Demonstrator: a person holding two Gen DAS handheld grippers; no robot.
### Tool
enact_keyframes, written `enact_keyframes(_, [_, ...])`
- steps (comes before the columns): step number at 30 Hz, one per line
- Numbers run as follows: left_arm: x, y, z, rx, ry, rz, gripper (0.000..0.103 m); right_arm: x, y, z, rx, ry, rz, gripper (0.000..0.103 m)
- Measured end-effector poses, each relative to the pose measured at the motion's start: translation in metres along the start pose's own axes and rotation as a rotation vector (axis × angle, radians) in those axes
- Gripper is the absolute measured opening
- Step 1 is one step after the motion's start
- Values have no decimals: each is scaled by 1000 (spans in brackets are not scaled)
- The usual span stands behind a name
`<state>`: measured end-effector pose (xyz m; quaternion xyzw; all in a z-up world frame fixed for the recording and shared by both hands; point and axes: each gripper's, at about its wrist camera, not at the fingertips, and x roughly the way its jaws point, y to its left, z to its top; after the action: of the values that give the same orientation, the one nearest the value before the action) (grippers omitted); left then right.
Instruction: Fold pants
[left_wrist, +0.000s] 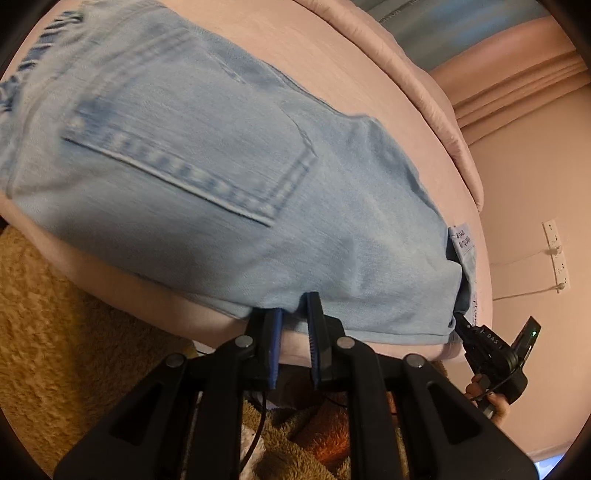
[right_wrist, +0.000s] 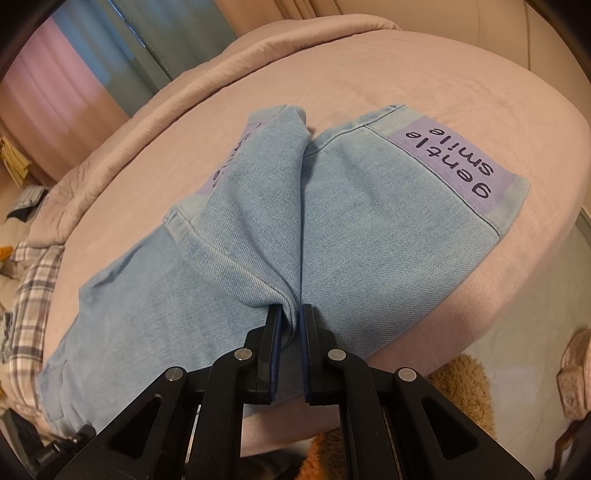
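Note:
Light blue denim pants lie on a pink bed, back pocket up in the left wrist view. My left gripper is shut on the near edge of the pants at the bed's side. Further right along that edge, my right gripper bites into the denim, with a hand behind it. In the right wrist view the pants spread away from me, with a purple "gentle smile" patch at a hem. My right gripper is shut on a bunched fold of denim between the two legs.
A shaggy tan rug covers the floor below the bed edge. Wall sockets with a cable are on the pink wall at the right. A plaid cloth lies at the bed's left side, and curtains hang behind it.

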<state>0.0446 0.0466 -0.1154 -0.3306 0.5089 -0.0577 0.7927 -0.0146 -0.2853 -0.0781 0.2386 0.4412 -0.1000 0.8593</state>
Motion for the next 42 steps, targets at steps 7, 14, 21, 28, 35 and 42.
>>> enact_keyframes(7, [-35, 16, 10, -11, -70, 62, 28, 0, -1, 0, -4, 0, -1, 5])
enact_keyframes(14, [-69, 54, 26, -86, -183, 107, 30, -1, 0, -1, -5, 0, -2, 5])
enact_keyframes(21, [-81, 68, 33, -70, -221, 125, 30, 0, 3, -2, -11, -1, -12, 5])
enact_keyframes(28, [-64, 79, 34, -66, -191, 161, 32, 0, 3, -1, -14, -2, -18, 5])
enact_keyframes(35, [-59, 75, 33, -45, -196, 171, 33, 0, 6, -2, -31, 0, -37, 5])
enact_keyframes(42, [-57, 73, 31, -39, -201, 175, 33, 0, 6, -1, -29, 3, -39, 5])
